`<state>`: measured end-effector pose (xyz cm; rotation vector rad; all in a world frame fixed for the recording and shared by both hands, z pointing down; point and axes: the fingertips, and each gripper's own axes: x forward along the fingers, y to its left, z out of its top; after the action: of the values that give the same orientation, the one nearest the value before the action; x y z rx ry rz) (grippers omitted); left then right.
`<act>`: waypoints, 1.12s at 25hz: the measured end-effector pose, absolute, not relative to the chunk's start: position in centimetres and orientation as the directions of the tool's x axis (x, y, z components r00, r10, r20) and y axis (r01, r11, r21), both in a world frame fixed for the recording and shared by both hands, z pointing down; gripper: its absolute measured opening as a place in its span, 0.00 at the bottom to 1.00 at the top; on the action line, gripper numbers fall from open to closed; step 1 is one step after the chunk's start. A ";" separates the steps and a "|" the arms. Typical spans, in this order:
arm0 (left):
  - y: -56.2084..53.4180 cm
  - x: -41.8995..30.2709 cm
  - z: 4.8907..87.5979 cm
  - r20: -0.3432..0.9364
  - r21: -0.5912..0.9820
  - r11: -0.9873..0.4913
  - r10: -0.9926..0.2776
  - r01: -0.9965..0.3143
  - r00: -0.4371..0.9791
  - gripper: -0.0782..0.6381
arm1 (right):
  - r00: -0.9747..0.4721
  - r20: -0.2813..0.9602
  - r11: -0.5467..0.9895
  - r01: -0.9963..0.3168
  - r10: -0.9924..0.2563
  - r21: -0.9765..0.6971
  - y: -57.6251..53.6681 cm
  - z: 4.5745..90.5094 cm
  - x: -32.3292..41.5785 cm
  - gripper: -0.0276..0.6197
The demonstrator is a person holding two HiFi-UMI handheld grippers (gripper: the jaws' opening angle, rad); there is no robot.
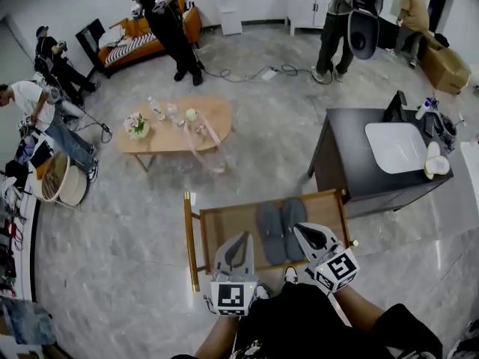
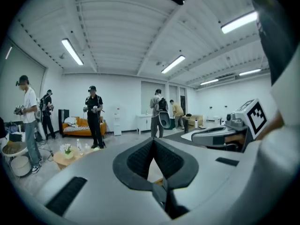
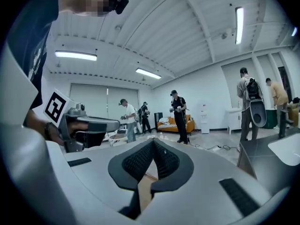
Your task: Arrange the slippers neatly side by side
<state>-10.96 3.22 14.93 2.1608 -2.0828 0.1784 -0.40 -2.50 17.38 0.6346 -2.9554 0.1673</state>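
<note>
The two slippers [image 1: 278, 230] lie flat on a low wooden counter [image 1: 224, 226] with raised rails, directly in front of the person. They are a matching dark grey pair, plain and soft-looking with rounded ends. They sit side by side with their long edges touching and their ends roughly level (which end is toe and which heel cannot be told from above). The left tool [image 1: 241, 238] is over the counter just left of the pair, its jaws pressed together with nothing between them. The right tool [image 1: 301, 230] has its jaws pressed together and empty too, and in the head view its tip overlaps the near edge of the right-hand slipper. Both gripper views look out level across the room, towards people standing near an orange sofa [image 1: 138, 40].
</note>
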 end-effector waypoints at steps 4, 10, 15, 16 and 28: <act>3.3 -13.0 13.0 0.095 0.017 -0.056 -0.994 -0.998 0.058 0.11 | -0.892 0.065 0.892 -0.450 -0.448 -0.032 -2.7 14.2 -1.8 0.04; 5.0 -11.9 12.3 0.048 0.118 -0.134 -0.989 -0.984 0.140 0.11 | -0.853 0.083 0.857 -0.515 -0.514 0.018 -0.8 13.5 -0.5 0.04; 6.1 -11.1 12.2 0.053 0.089 -0.196 -0.978 -0.977 0.201 0.11 | -0.810 0.107 0.816 -0.577 -0.577 0.031 0.7 14.2 0.9 0.04; 6.3 -11.2 11.8 0.042 0.093 -0.202 -0.978 -0.975 0.207 0.11 | -0.804 0.109 0.810 -0.586 -0.585 0.027 0.7 14.5 0.8 0.04; 7.8 -11.7 10.4 0.018 -0.006 -0.214 -0.977 -0.977 0.214 0.11 | -0.797 0.089 0.802 -0.592 -0.597 0.076 2.7 13.9 -0.8 0.04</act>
<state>-11.72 7.82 10.44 2.4417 -1.9651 0.0281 -0.81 2.66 13.88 0.9533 -2.8788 -0.0679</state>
